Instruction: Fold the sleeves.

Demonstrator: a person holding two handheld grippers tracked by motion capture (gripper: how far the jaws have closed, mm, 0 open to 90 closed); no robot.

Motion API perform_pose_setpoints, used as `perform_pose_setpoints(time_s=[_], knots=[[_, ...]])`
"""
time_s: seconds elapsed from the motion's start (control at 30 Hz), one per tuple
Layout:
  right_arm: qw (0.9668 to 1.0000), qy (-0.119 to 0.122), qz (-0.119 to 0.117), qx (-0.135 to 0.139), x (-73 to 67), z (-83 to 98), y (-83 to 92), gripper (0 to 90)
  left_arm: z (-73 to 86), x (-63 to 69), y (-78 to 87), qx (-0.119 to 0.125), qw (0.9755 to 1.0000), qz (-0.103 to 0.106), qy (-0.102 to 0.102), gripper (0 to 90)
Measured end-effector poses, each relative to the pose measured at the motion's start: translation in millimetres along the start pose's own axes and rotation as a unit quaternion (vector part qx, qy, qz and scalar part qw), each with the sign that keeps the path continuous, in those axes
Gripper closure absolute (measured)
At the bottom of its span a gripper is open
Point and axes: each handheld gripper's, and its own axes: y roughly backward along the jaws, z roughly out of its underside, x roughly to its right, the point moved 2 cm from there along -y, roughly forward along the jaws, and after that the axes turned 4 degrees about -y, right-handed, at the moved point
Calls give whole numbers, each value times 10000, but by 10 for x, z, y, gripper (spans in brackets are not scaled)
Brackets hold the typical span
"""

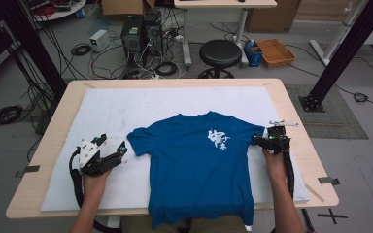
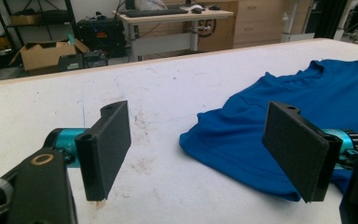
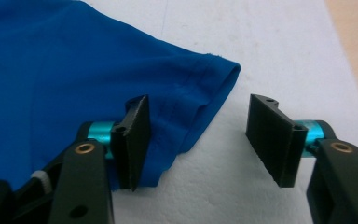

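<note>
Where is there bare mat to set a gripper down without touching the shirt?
Free: the white mat beyond the collar of the blue T-shirt, and the near left corner beside its hem. Crowded: both sleeves, where the left gripper and right gripper sit.

A black stool [image 1: 220,52], an orange tray [image 1: 276,52] and cardboard boxes [image 1: 122,7] stand beyond the table.

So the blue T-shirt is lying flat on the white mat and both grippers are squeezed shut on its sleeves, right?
Not quite. The blue T-shirt does lie flat on the white mat, but neither gripper is squeezed shut. The left gripper view shows the left gripper with its jaws wide apart beside one sleeve, and the right gripper view shows the right gripper open around the other sleeve's edge.
</note>
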Motion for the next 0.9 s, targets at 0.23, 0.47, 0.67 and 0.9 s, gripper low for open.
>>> perform_pose_setpoints(time_s=[0.23,0.47,0.67,0.9], knots=[[9982,545,-234,-29,-133,-16,-8,843,-6,17,-12,-111,9999,-5,-60,236],[9957,403,-599,580,-177,-67,195,872,-8,64,-6,-148,9997,-42,-177,237],[9837,761,-1237,1064,-505,-178,371,867,-6,64,-1,-148,9998,-48,-122,237],[9603,1484,-2137,1009,-1005,-166,372,695,-7,62,0,-152,9998,-14,-112,237]])
